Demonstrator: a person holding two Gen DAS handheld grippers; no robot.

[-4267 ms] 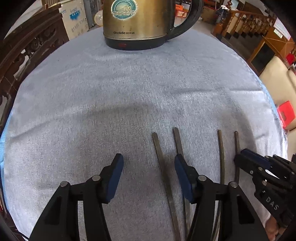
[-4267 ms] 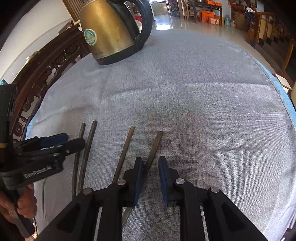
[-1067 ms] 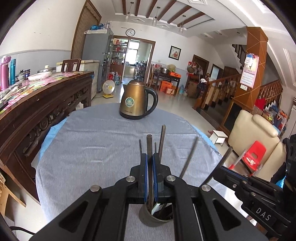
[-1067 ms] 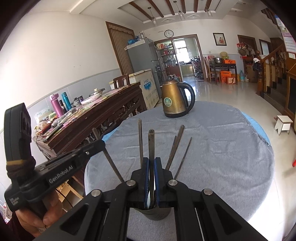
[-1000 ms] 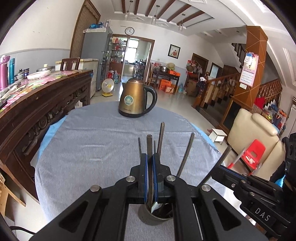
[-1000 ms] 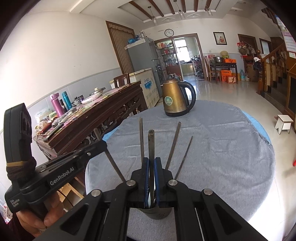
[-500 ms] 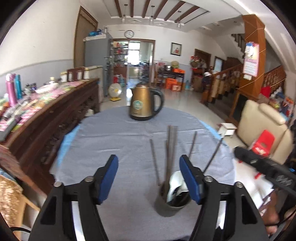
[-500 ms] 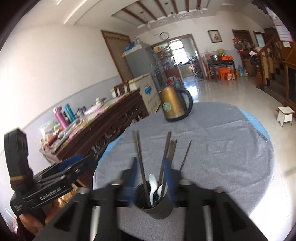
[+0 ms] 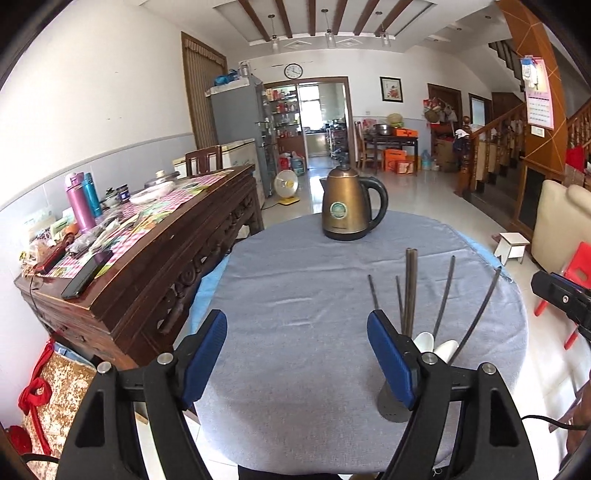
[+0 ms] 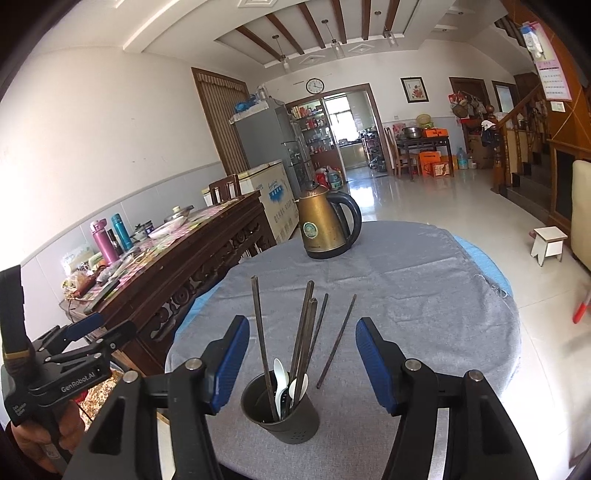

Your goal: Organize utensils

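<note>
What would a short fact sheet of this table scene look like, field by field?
Surface: round table with grey cloth
Holder: dark cup, upright, near edge
In holder: dark chopsticks, white spoons
Far side: gold kettle
Left tongs: open, holding nothing
Right tongs: open, holding nothing, cup between them in view

1. White walls [image 9: 110, 92] carry a round clock [image 9: 293, 70] at 12 o'clock.
2. A beamed ceiling [image 9: 314, 22] hangs pendant lights.
3. A carved wooden sideboard [image 9: 155, 258] stands at 9 o'clock; a staircase [image 9: 495, 147] rises at 2 o'clock above the glossy tiled floor [image 10: 443, 199].
</note>
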